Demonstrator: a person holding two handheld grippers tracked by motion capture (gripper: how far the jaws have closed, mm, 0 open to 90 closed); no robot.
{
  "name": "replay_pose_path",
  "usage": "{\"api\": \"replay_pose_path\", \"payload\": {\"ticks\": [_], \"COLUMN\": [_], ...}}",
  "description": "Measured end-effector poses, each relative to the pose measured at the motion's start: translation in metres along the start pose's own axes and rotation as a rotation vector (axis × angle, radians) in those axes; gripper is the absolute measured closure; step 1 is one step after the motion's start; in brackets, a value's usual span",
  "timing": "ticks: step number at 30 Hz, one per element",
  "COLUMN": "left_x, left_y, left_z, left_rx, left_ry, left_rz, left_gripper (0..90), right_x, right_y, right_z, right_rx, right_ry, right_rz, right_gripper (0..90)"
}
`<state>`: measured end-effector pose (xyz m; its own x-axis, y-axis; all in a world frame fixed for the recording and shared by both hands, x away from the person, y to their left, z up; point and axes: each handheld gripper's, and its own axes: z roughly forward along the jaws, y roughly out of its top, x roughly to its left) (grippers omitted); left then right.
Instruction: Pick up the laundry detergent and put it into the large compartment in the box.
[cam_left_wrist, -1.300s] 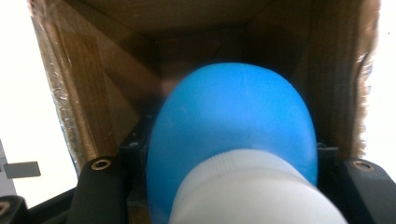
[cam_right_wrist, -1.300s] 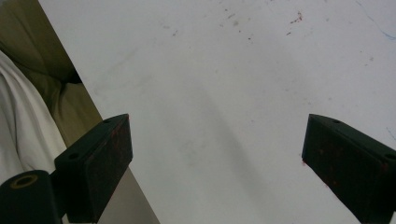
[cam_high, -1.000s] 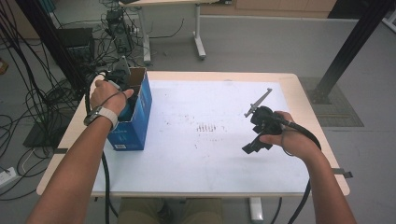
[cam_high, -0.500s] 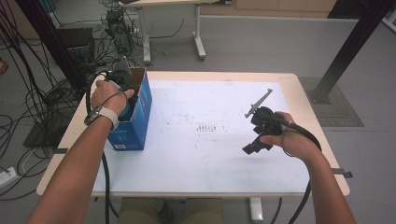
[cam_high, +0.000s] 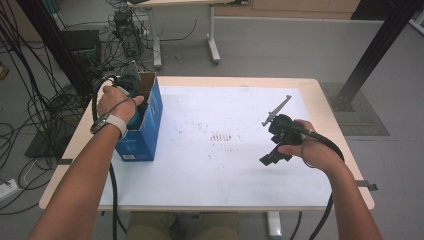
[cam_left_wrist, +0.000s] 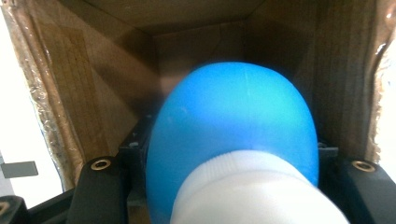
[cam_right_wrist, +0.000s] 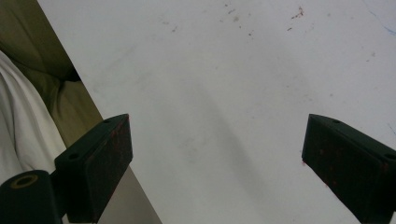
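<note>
A rounded blue bottle (cam_left_wrist: 233, 116) with a white cap (cam_left_wrist: 254, 193) sits between the jaws of my left gripper (cam_left_wrist: 233, 184), which is shut on it. The bottle is held down inside an open cardboard box (cam_left_wrist: 84, 93) with brown inner walls. From above, that box (cam_high: 145, 137) is blue outside and stands at the table's left side, with the left hand (cam_high: 116, 100) and gripper reaching into its top. My right gripper (cam_right_wrist: 217, 158) is open with nothing between its pads (cam_right_wrist: 109, 161), held over the white tabletop (cam_high: 225, 175) at the right (cam_high: 274, 150).
The white sheet carries small reddish marks (cam_high: 224, 136) at its middle. The tan table edge (cam_high: 340, 130) runs close to the right hand. Cables and equipment (cam_high: 125, 30) lie on the floor behind the left corner, and a black post (cam_high: 372, 55) stands at the back right.
</note>
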<state>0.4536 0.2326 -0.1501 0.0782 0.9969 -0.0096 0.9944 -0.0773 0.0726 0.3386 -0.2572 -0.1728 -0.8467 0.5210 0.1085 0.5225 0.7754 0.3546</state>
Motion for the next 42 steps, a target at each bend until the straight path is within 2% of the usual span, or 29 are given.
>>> {"api": "replay_pose_path", "payload": {"ticks": [42], "left_x": [0.0031], "left_y": [-0.0034], "left_z": [-0.0005], "left_rx": [0.000], "left_ry": [-0.007], "left_rz": [-0.006], "left_gripper": [37.7], "right_x": [0.0009], "right_y": [-0.0016], "right_z": [0.0000], "right_rx": [-0.011], "right_ry": [-0.002], "right_rz": [-0.004], "right_gripper": [8.5]}}
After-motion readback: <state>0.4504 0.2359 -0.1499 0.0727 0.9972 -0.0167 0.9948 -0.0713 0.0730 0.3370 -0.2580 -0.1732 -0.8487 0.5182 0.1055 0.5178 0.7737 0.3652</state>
